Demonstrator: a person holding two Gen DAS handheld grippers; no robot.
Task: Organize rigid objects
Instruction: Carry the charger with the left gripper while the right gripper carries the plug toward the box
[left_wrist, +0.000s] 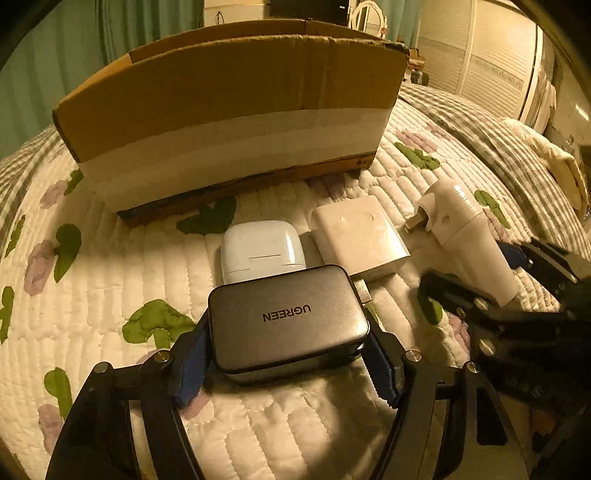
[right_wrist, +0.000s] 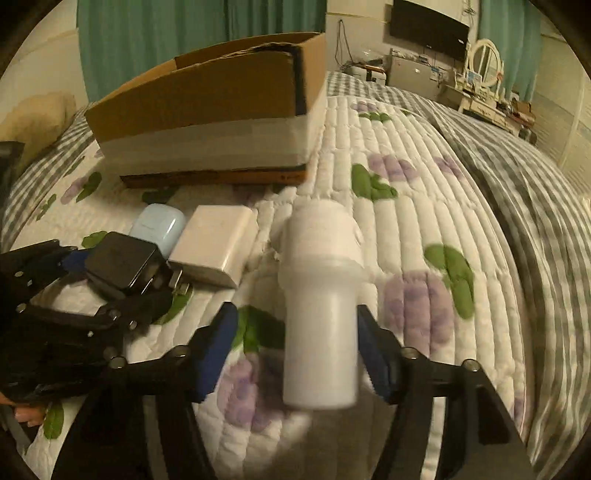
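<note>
Cardboard box (left_wrist: 229, 110) on the bed (left_wrist: 110, 288), inside not visible. Near its front wall: left gripper (left_wrist: 288, 354) fingers clenched on the grey UGREEN charger (left_wrist: 288, 317). Right gripper (right_wrist: 295, 347): white plug adapter (right_wrist: 319, 314) between the fingers, left finger apart, not clamped.

We count one open brown cardboard box (left_wrist: 229, 88), three plug-in chargers — a grey UGREEN block (left_wrist: 288, 321), a white square block (left_wrist: 360, 236), a white cylindrical adapter (left_wrist: 469, 236) — and one pale-blue earbud case (left_wrist: 262, 247).

Grey charger (left_wrist: 288, 321), white adapter (right_wrist: 321, 317), brown box (left_wrist: 229, 110), purple-and-green floral quilt (left_wrist: 110, 288)
</note>
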